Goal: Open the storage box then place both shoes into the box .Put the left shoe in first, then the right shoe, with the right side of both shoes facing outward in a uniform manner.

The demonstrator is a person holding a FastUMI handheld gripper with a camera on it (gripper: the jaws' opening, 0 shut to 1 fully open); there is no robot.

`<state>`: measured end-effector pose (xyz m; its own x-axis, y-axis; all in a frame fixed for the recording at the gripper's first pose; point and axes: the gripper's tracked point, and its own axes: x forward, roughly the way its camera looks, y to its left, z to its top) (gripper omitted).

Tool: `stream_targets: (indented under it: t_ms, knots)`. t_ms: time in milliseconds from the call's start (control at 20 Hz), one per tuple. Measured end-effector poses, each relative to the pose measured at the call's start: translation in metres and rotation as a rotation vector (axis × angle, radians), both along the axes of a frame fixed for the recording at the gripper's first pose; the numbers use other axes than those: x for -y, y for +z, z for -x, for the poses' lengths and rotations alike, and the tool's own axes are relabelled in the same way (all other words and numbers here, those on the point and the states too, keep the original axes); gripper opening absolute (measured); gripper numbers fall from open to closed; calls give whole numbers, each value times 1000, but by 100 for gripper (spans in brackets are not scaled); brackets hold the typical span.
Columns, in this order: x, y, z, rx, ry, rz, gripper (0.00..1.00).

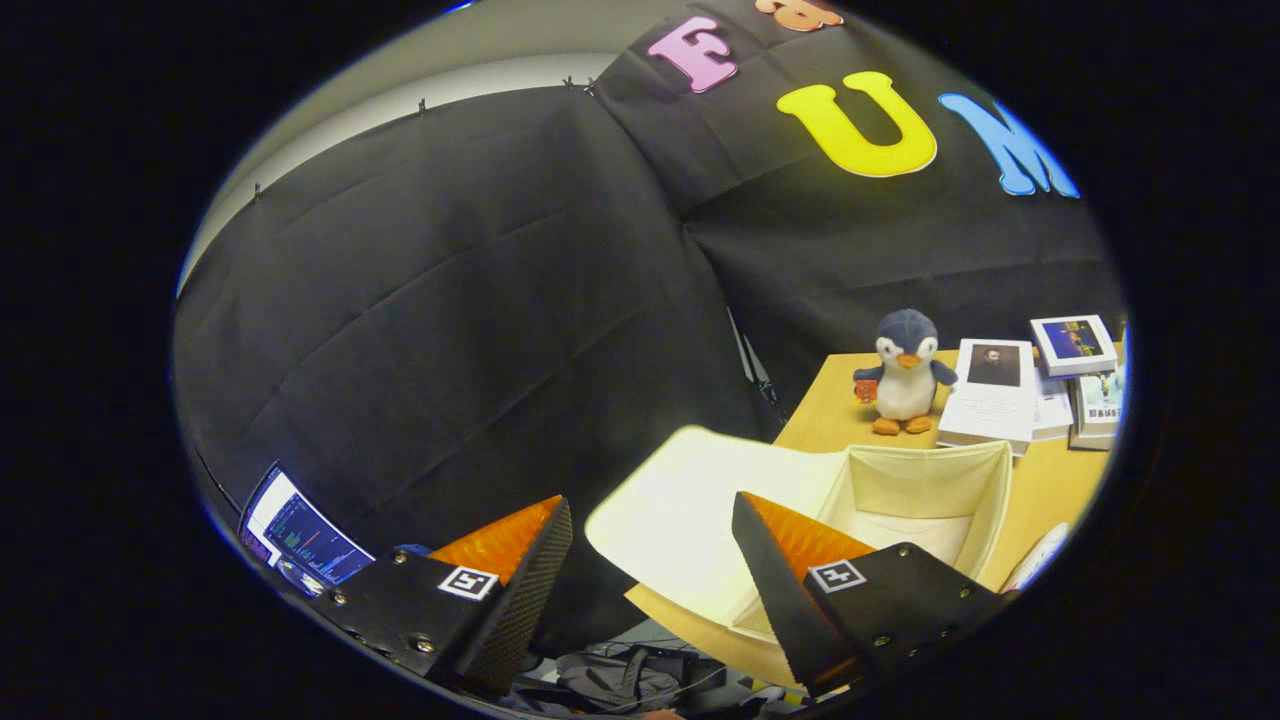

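- The gripper (650,560) is held with its fingers spread wide apart, and nothing is pinched between them.
- Just ahead of the right finger, the storage box (930,500) is seen on the table (1050,490); its lid (680,500) is folded back toward the gap between the fingers, so the box is judged already open.
- The box interior appears bare, and the shoes are yet to be brought; a pale rounded shape beside the box cannot be identified.
- The box lies to the right and forward of the fingers.
- Beyond the box, a plush penguin (905,372) and stacked books (1040,385) are set against the black cloth wall.
- A monitor (300,535) is glimpsed by the left finger.
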<state>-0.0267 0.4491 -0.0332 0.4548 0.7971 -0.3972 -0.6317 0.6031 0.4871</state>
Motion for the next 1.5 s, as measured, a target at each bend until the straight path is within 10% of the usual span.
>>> stream_targets:
  t_ms: [1500]
  knots:
    - [305, -116, -76, 23, -493, 369, 98]
